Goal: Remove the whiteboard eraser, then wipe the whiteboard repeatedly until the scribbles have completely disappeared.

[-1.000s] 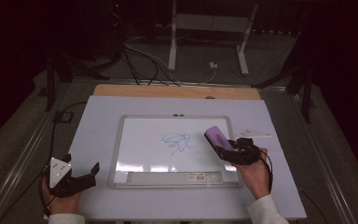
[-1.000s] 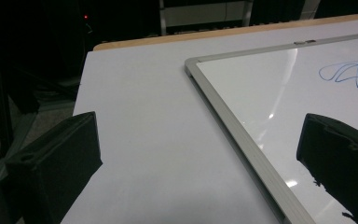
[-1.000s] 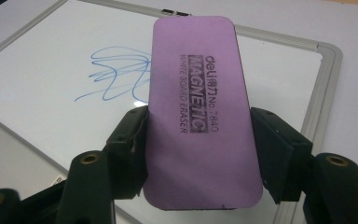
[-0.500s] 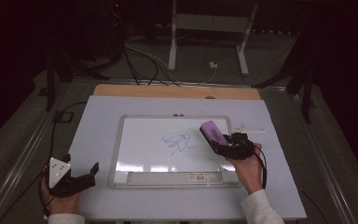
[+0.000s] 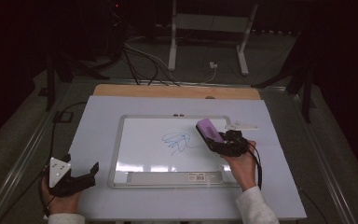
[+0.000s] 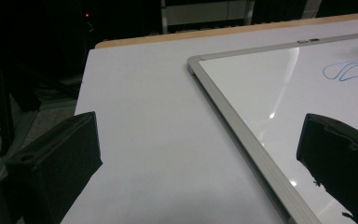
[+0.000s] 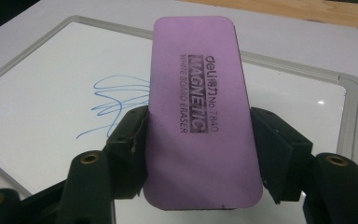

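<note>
At the near left corner of the worktop [image 5: 98,121], the left gripper [image 5: 86,175] rests in the person's left hand [image 5: 60,203], just outside the lower left corner of the whiteboard [image 5: 140,140]. Its jaws are spread wide with nothing between them; in the left gripper view they frame bare worktop on one side and the board's grey frame on the other. Toward the middle of the board sits a blue scribble [image 5: 177,141], a tangle of loops with a tail running down. Just right of the scribble, the purple eraser [image 5: 209,130] is pinched by its long sides between the jaws of the right gripper [image 5: 218,142], which the right hand [image 5: 240,163] holds over the right part of the board. In the right gripper view the eraser [image 7: 198,112] stands out ahead of the jaws, printed face toward the camera, and the scribble [image 7: 116,100] lies just beside its left edge. Whether the eraser touches the board I cannot tell. Farther right, a small white piece [image 5: 241,125] lies across the board's upper right corner.
</note>
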Demonstrator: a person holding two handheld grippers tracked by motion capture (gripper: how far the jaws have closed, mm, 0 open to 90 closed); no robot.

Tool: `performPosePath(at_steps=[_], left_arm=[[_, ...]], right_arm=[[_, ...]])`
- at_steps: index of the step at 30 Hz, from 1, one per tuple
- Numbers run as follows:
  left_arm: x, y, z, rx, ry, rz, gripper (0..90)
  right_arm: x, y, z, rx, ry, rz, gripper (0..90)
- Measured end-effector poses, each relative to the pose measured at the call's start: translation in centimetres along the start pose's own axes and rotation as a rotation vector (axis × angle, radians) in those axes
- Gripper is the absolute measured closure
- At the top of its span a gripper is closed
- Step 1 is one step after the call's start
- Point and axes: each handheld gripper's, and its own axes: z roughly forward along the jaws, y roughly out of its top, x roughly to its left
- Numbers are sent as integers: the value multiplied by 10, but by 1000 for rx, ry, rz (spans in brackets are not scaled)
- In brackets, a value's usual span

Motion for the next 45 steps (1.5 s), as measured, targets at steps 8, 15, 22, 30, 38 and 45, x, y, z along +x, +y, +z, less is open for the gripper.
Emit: performPosePath(at_steps=[8, 15, 22, 30, 38, 45], left_arm=[[0, 0, 0, 1, -1, 2, 5], [0, 0, 0, 0, 1, 0, 4], [0, 0, 0, -2, 0, -2, 4], [0, 0, 0, -1, -1, -3, 4], [0, -1, 1, 3, -4, -2, 5], [1, -1, 1, 2, -3, -5, 5]], right_arm=[[-2, 0, 8, 6, -15, -1, 405], [-2, -2, 20, 19, -35, -6, 405], [0, -3, 33, 41, -53, -23, 405], [3, -5, 47, 66, -86, -58, 405], [1, -10, 59, 92, -107, -62, 405], [2, -14, 66, 130, -102, -72, 398]])
